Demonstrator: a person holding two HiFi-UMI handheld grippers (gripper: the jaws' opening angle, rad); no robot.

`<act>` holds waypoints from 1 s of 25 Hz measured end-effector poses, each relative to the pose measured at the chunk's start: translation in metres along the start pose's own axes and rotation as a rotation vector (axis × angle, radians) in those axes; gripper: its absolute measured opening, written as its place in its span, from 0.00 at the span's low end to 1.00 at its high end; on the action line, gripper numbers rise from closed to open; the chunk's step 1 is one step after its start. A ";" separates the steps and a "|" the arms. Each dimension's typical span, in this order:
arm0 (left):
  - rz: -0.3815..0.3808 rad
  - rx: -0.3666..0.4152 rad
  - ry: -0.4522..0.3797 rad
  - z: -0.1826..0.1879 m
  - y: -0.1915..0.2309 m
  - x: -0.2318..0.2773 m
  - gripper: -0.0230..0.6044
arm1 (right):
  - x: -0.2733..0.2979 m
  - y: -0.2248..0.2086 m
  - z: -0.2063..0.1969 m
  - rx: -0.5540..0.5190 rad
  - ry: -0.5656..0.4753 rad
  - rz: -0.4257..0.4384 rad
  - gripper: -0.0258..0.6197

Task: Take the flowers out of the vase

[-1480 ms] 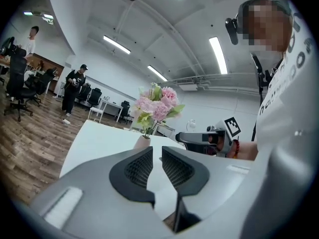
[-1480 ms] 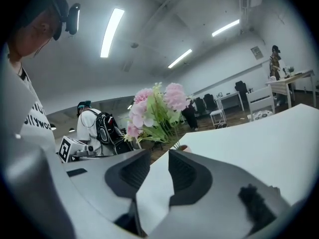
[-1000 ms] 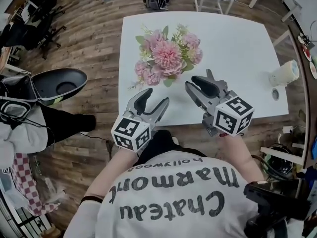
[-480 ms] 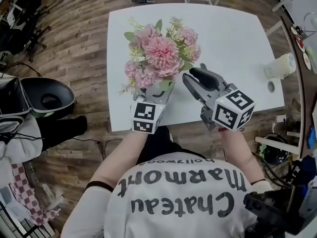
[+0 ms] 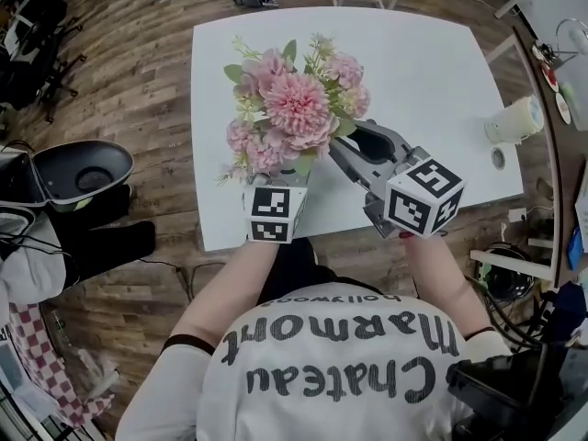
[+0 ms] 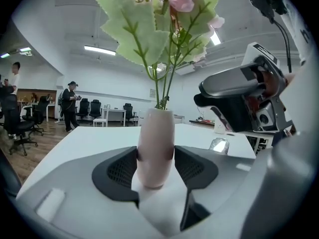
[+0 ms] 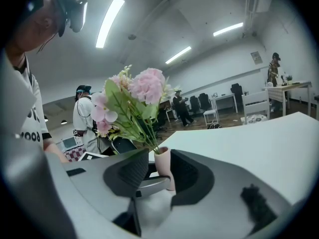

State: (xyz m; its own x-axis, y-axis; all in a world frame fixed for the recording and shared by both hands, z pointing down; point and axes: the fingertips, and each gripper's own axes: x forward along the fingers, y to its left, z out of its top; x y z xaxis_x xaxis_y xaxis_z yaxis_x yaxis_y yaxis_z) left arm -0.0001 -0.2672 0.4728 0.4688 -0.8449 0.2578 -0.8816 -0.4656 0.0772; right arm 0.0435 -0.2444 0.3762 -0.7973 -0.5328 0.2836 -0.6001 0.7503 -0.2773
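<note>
Pink artificial flowers (image 5: 294, 108) with green leaves stand in a slim pale pink vase (image 6: 155, 148) on the white table (image 5: 441, 72). In the head view the bouquet hides the vase. My left gripper (image 6: 155, 157) has its jaws closing round the vase's body, and both pads touch its sides. Its marker cube (image 5: 271, 214) shows below the blooms. My right gripper (image 5: 347, 143) is at the bouquet's right side, level with the stems. Its jaws are opening, and nothing is pressed between them. In the right gripper view the vase (image 7: 163, 166) and stems (image 7: 144, 133) stand beyond the jaws.
A white roll (image 5: 519, 127) and a small round lid (image 5: 497, 159) lie near the table's right edge. A black chair (image 5: 78, 168) stands on the wood floor to the left. People (image 6: 70, 103) stand by desks in the background.
My left gripper moved from the table's front edge in under the bouquet and came round the vase. The right gripper stayed almost where it was.
</note>
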 end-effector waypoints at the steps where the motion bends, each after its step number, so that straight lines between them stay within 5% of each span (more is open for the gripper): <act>1: -0.002 0.001 0.004 -0.001 0.001 0.000 0.40 | 0.000 0.000 0.000 0.001 0.000 -0.001 0.26; 25: -0.033 0.027 0.037 -0.006 -0.003 0.007 0.41 | 0.041 0.014 0.020 -0.130 -0.021 0.048 0.31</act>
State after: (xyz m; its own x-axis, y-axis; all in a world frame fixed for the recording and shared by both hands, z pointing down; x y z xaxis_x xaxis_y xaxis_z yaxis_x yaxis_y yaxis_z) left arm 0.0059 -0.2704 0.4798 0.4949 -0.8188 0.2909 -0.8636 -0.5005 0.0603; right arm 0.0015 -0.2632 0.3659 -0.8268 -0.5023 0.2531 -0.5490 0.8186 -0.1689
